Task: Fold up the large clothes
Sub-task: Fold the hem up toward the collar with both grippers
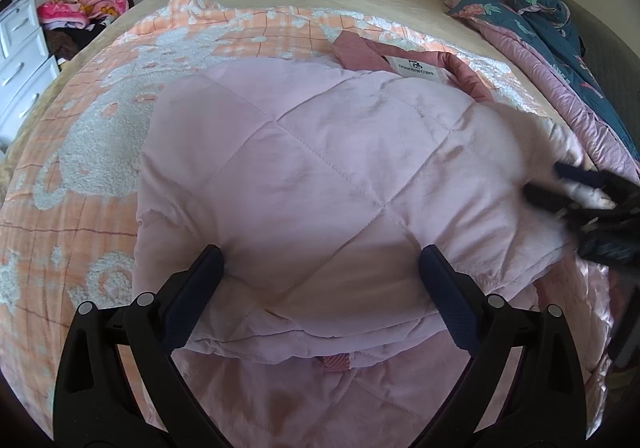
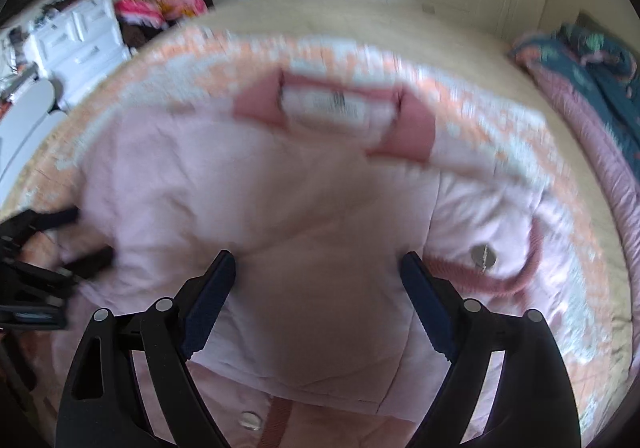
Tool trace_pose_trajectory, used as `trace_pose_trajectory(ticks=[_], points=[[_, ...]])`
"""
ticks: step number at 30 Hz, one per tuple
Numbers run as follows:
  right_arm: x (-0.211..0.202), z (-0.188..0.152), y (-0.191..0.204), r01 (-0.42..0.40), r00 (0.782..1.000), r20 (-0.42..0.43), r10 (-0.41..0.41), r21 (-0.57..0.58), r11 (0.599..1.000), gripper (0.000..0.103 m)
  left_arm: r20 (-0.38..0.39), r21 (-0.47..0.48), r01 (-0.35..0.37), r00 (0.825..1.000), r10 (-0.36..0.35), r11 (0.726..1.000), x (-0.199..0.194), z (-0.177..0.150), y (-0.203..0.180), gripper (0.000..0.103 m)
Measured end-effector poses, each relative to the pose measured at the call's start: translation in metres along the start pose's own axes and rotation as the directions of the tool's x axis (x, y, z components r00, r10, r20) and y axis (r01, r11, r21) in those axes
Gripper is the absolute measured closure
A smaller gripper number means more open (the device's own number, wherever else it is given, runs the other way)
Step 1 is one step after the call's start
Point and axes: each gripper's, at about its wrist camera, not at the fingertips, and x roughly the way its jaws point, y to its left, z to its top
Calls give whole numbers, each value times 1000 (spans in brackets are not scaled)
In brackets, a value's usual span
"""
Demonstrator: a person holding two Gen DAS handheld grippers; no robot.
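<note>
Two grippers hang over one pale pink quilted padded jacket (image 1: 320, 176), which lies folded on the orange-and-white checked blanket (image 1: 80, 152) directly ahead of and beneath both. The left gripper (image 1: 320, 288) stands with jaws wide apart, nothing pinched; the right gripper (image 2: 318, 288) is likewise spread, the fabric below it unheld. The jacket looks soft, puffy and light, with a smooth shell likely to slide and spring back open. Best hold, I judge: the doubled near hem just beyond the fingertips, or the ribbed dusty-rose collar (image 1: 360, 52) farthest away
</note>
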Motion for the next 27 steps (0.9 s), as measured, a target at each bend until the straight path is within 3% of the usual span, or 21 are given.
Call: trace_pose_trajectory(ticks=[5, 13, 27], points=[[18, -10, 0, 7, 1000, 21, -8, 35, 999, 14, 2, 7, -2, 1000, 2, 1000, -4, -2, -3, 11], [9, -14, -2, 8, 999, 38, -11, 76, 997, 14, 1, -7, 8, 1000, -8, 1000, -15, -1, -4, 9], [-34, -21, -5, -105, 993, 73, 94, 163, 981, 8, 16, -34, 17, 1000, -17, 999, -43, 0, -8, 9]])
